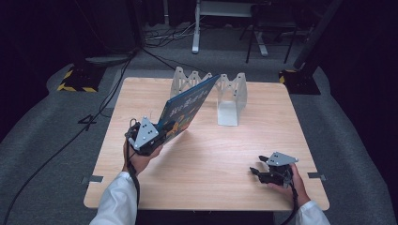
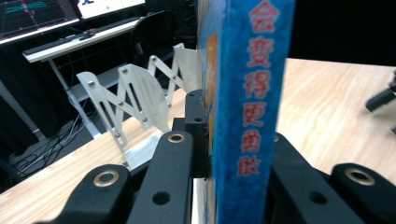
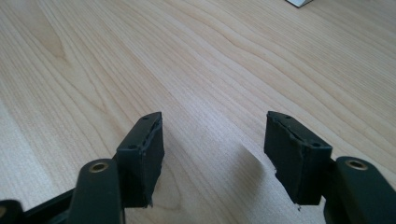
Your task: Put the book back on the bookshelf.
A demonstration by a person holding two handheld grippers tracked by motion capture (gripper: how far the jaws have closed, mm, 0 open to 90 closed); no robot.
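The left tool [image 1: 162, 133] clamps the blue book [image 1: 187, 105] by its lower corner, lifted and tilted toward the white rack [image 1: 230, 96] at twelve o'clock on the worktop [image 1: 211, 154]. The right tool [image 3: 212, 149], at five o'clock, rests with jaws apart and empty. Such a corner grip (small purchase) could let the book swing or slip. The rack's slots are partly hidden behind the book.
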